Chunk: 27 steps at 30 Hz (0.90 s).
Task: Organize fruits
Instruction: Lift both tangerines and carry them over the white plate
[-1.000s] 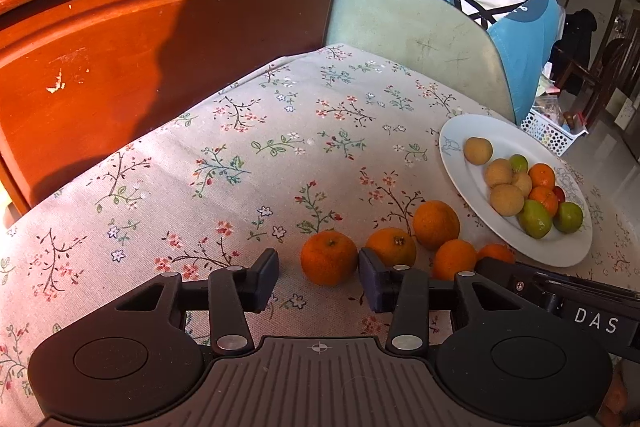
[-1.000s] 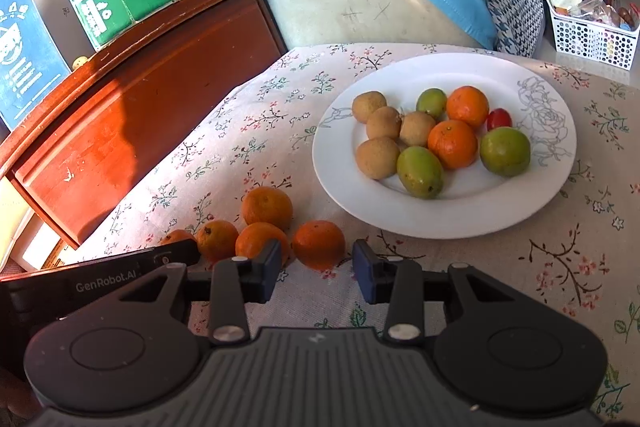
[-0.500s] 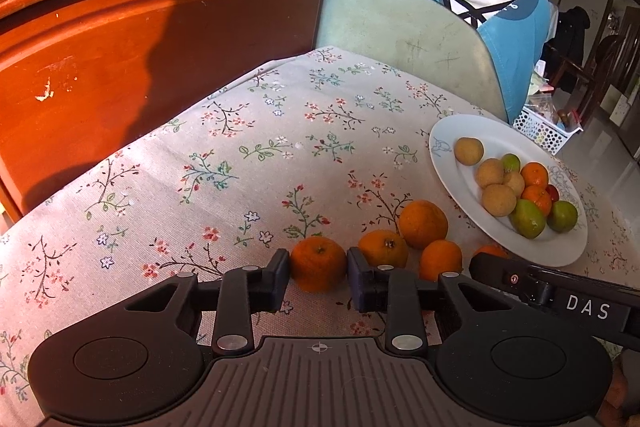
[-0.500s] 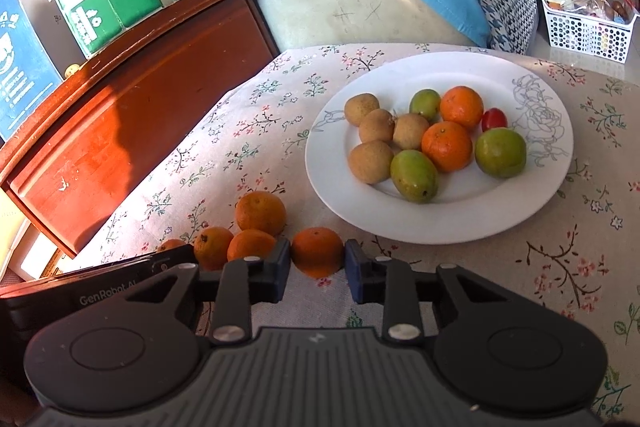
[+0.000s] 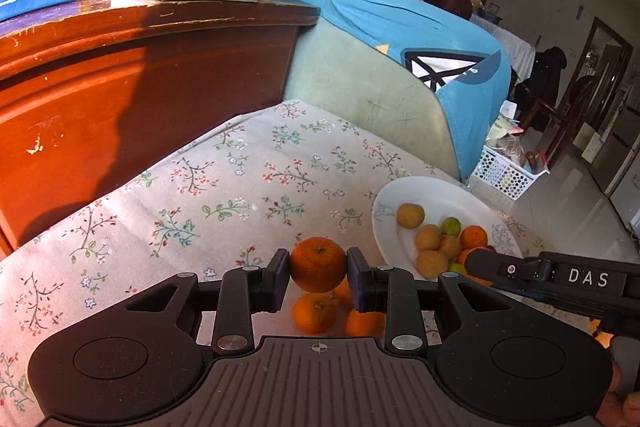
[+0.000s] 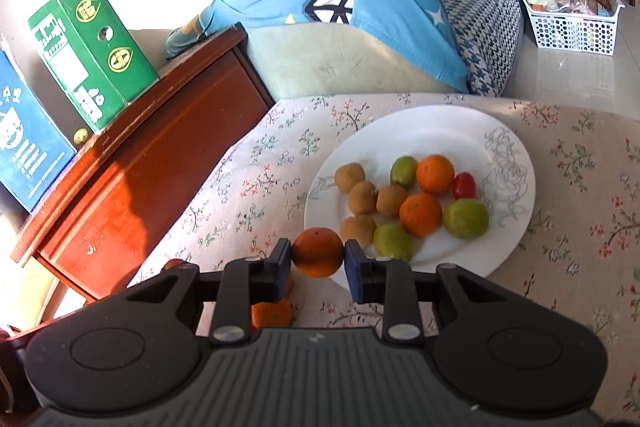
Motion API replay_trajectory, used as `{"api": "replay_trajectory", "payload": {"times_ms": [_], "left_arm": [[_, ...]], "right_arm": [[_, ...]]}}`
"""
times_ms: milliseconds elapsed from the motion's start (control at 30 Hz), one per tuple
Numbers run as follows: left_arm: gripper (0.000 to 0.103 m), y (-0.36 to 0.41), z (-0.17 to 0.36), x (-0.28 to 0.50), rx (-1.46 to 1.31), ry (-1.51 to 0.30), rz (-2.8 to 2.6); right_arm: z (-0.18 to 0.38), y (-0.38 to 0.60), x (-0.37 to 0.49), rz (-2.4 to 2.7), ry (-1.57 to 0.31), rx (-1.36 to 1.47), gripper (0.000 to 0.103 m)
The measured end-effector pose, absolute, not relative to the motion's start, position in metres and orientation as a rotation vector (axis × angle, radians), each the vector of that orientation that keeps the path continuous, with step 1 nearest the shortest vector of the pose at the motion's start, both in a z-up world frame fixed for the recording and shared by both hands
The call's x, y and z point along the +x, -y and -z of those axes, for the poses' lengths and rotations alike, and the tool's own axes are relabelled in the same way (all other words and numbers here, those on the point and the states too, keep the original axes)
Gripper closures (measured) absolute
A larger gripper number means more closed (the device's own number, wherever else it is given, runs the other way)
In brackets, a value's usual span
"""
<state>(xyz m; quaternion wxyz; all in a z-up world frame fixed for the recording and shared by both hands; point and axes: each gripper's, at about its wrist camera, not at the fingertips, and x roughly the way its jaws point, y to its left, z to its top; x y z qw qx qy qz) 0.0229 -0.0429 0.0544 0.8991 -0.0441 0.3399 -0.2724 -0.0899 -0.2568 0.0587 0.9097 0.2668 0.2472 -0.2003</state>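
My left gripper (image 5: 318, 265) is shut on an orange mandarin (image 5: 318, 263) and holds it in the air over the floral tablecloth (image 5: 240, 187). Below it lie two more mandarins (image 5: 314, 313), with a third partly hidden behind the held fruit. My right gripper (image 6: 317, 254) is shut on another mandarin (image 6: 317, 251), lifted just left of the white plate (image 6: 500, 147). The plate carries brown fruits (image 6: 362, 197), green fruits (image 6: 466, 218), two oranges (image 6: 421, 214) and a small red fruit (image 6: 464, 185). One mandarin (image 6: 272, 313) shows under the right gripper's left finger.
A red-brown wooden cabinet (image 6: 132, 179) stands at the table's left edge, with a green carton (image 6: 92, 55) and a blue box (image 6: 20, 155) on it. Behind the table is a sofa with a blue cover (image 6: 340, 7). A white basket (image 6: 568, 23) sits on the floor.
Both grippers closed on a mandarin each and lifted them off the cloth. The table and plate now appear lower and farther in both views.
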Motion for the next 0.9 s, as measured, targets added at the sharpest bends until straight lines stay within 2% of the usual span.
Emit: {"api": "replay_trajectory", "payload": {"times_ms": [233, 467, 900], "left_arm": [[0.075, 0.081, -0.075, 0.034, -0.063, -0.692, 0.649], [0.075, 0.118, -0.07, 0.058, -0.02, -0.751, 0.685], [0.075, 0.151, -0.038, 0.08, 0.033, -0.831, 0.692]], "right_arm": [[-0.097, 0.312, -0.089, 0.43, -0.479, 0.509, 0.074], [-0.078, 0.361, -0.087, 0.51, -0.511, 0.667, 0.074], [-0.048, 0.386, -0.071, 0.564, -0.59, 0.747, 0.074]]}}
